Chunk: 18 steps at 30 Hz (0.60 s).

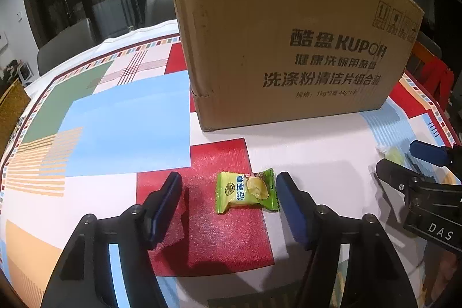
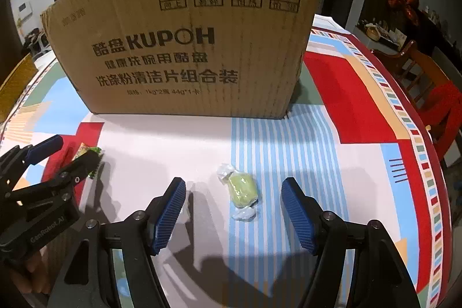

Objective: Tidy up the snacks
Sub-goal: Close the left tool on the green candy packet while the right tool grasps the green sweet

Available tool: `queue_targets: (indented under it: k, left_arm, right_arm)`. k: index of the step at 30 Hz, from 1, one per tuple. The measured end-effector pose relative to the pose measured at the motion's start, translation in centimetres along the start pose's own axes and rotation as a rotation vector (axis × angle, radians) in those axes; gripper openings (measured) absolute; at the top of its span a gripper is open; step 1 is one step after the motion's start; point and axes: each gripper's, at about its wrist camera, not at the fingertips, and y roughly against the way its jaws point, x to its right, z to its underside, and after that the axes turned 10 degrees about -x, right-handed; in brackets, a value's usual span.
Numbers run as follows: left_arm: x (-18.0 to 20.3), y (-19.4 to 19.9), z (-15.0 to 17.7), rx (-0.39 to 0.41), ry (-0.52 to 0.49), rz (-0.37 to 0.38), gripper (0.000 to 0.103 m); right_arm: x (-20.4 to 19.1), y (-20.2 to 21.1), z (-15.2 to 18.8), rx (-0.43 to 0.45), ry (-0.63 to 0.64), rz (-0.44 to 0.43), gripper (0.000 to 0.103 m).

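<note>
Both grippers spread wide: left gripper (image 1: 228, 192) w/ durian candy (image 1: 246, 191), right gripper (image 2: 234, 195) w/ clear-wrapped green candy (image 2: 242, 188); light, crinkly, slippery, grip mid-body

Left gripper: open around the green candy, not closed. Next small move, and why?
Probably shut the left gripper on the green durian candy. Its jaws stand open with the candy lying flat on the tablecloth between them, nearer the right finger, so nothing is gripped yet. The cardboard box stands just beyond.
</note>
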Motion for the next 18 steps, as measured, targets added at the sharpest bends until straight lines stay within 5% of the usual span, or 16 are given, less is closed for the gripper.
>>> queue_targets:
  k: [18]
  left_arm:
    - [0.5,-0.48,0.2,-0.003,-0.02,0.043,0.044]
  right_arm:
    - [0.28,-0.22,0.19,-0.015,-0.023,-0.011,0.051]
